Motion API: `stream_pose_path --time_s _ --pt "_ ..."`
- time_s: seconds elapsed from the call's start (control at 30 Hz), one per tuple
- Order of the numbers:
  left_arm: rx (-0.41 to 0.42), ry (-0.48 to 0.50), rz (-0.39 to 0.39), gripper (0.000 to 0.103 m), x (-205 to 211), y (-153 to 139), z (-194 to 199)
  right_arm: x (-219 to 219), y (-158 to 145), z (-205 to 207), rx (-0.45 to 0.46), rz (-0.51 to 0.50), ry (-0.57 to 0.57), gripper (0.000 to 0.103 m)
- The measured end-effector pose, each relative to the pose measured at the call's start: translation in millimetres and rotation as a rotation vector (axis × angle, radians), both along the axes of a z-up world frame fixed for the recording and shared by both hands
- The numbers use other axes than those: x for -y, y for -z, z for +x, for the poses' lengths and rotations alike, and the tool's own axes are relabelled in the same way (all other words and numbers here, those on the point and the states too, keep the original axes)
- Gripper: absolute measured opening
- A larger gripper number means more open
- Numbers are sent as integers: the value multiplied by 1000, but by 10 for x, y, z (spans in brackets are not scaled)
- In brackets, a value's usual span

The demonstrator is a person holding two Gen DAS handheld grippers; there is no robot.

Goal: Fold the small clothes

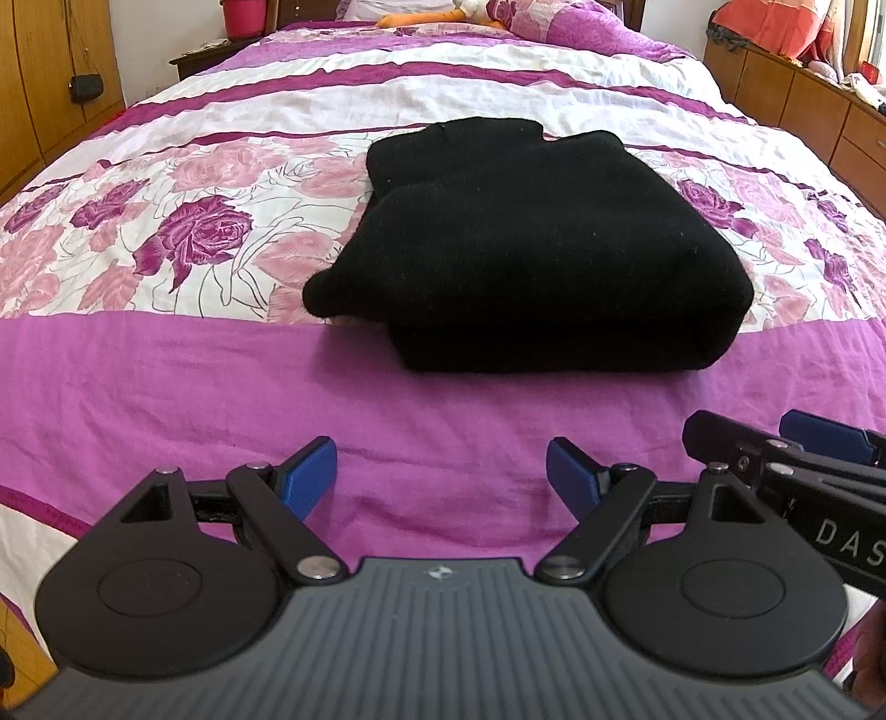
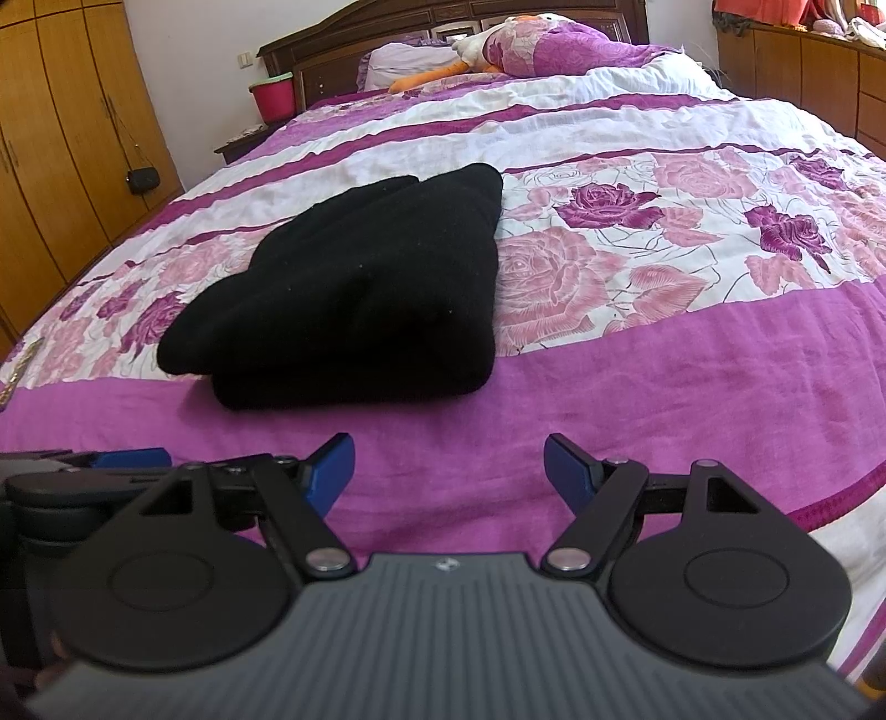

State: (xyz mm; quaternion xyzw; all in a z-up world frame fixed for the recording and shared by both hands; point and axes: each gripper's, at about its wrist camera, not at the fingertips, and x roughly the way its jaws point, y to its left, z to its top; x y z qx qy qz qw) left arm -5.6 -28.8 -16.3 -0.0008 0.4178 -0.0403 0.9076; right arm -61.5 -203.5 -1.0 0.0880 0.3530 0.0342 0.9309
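Observation:
A black knitted garment (image 1: 531,249) lies folded into a thick rectangle on the bed, with a small corner sticking out at its front left. It also shows in the right wrist view (image 2: 365,288). My left gripper (image 1: 441,471) is open and empty, hovering over the purple band of the bedspread, short of the garment. My right gripper (image 2: 448,468) is open and empty, also short of the garment and to its right. The right gripper shows at the right edge of the left wrist view (image 1: 786,443); the left gripper shows at the left edge of the right wrist view (image 2: 83,471).
The bed has a purple, white and rose-patterned bedspread (image 1: 166,232). Pillows and an orange-and-white plush toy (image 2: 476,50) lie at the headboard. A pink bucket (image 2: 272,95) stands on a nightstand. Wooden wardrobes (image 2: 55,138) line the left, drawers (image 1: 803,94) the right.

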Motion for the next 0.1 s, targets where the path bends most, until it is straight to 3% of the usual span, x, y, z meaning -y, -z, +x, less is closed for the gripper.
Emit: stream_pose_path --time_s 0.1 --pt "-2 2 -1 86 -8 4 6 -2 -1 -1 0 0 1 77"
